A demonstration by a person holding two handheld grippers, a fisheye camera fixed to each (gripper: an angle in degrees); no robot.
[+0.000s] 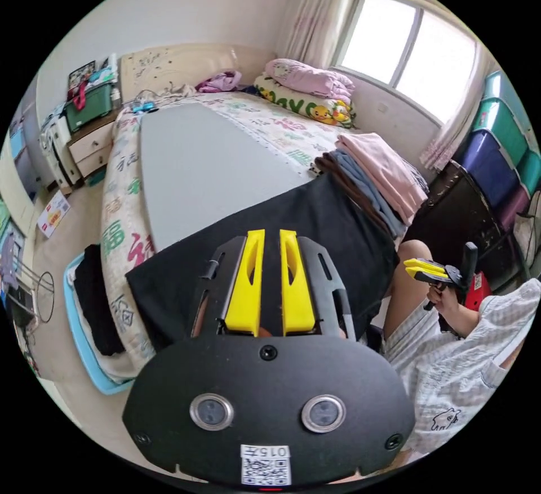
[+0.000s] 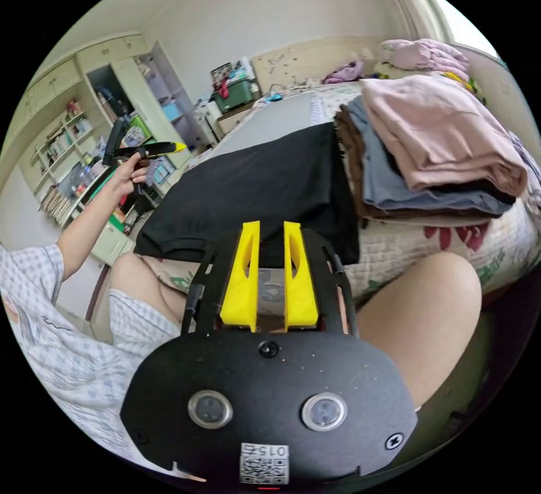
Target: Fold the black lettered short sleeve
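Bedroom, grey board (image 1: 203, 167) on bed: black shirt (image 1: 270, 234) laid folded; left gripper (image 1: 272, 233) and right gripper (image 2: 271, 224), jaws narrow, empty; next, likely stacking on clothes pile (image 2: 434, 150).

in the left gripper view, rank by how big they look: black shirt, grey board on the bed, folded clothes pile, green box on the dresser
1. black shirt and grey board look about alike; the shirt lies nearer the camera, so no ranking between them
2. folded clothes pile
3. green box, farthest away

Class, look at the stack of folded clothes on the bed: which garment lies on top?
The pink garment tops the stack; the grey-blue one and the brown one lie beneath it.
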